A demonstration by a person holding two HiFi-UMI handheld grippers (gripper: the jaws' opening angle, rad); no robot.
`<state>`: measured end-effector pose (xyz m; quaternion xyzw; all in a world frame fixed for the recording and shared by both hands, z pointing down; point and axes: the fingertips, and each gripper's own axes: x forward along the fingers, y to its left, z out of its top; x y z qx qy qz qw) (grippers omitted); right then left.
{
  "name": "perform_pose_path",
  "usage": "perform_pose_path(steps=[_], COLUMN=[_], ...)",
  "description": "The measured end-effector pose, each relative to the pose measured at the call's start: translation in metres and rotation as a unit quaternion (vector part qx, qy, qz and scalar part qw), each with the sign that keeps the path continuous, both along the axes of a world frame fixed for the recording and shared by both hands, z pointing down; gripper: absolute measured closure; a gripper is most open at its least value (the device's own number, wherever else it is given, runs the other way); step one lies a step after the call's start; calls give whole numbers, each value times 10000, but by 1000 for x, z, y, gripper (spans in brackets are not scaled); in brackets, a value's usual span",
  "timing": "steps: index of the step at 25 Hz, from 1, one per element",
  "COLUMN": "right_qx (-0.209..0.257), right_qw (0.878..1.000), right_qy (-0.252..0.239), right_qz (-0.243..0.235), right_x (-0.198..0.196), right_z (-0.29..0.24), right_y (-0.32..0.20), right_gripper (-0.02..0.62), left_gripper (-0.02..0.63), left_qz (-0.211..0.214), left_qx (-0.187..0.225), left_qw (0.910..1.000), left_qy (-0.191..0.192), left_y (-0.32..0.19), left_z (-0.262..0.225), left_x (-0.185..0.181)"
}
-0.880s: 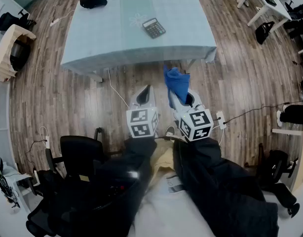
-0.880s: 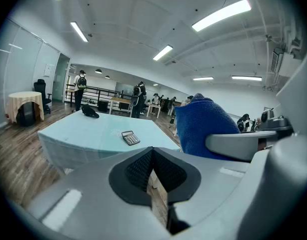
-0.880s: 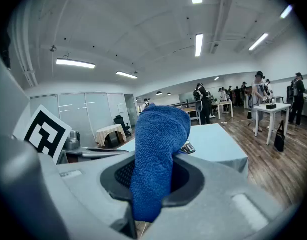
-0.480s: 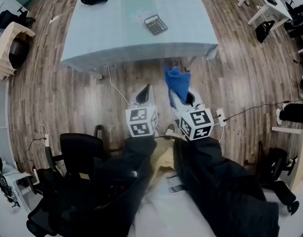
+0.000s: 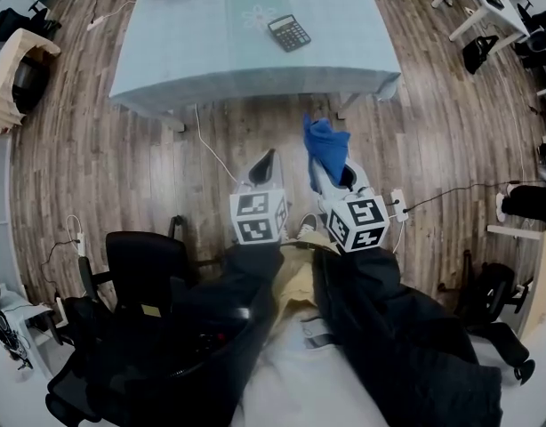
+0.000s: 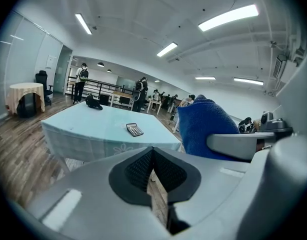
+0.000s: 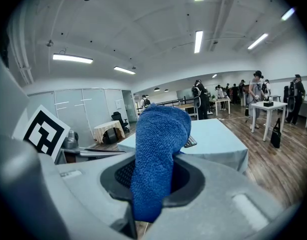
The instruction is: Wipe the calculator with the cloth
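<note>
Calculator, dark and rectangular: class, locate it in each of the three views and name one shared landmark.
Head view: dark rectangular calculator, top centre, on the pale blue-clothed table.
Left gripper view: calculator left of centre, on that table.
Right gripper view: only its edge shows, right of the blue terry cloth in the jaws.
Shared landmark: the table.

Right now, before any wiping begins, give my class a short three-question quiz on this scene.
1. True or false: the blue cloth is clamped in the left gripper.
2. Where does the calculator lie? A on the floor; B on the table; C on the black chair.
3. Fill in: the left gripper's jaws are ____, with nothing between them.
Key: 1 false, the right gripper holds it. 2 B. 3 shut.
</note>
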<state>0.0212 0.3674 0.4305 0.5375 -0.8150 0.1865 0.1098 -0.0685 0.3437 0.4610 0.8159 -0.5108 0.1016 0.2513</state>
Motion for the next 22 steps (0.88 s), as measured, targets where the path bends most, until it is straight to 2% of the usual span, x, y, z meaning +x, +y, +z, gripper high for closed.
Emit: perform_pose_path(steps=[8, 14, 18, 22], right_qx=[-30, -77, -117, -97], right_qw=[10000, 10000, 9999, 9998], right_qy=[20, 3, -76, -119], right_qz=[-77, -19, 1, -104], right_x=[-24, -21, -11, -11], right_z=[4, 9, 18, 20], right_y=[0, -5, -24, -55], right_gripper=[508, 506, 506, 506], left_gripper=[609, 607, 608, 609], left_qz=[-80, -54, -79, -282], left_qx=[-64, -194, -285, -241], left_qw=[9999, 9998, 9996, 9993], left_qy=[42, 42, -18, -83], left_y=[1, -3, -15, -43], left_z=[8, 17, 27, 27], left_x=[-23, -20, -12, -18])
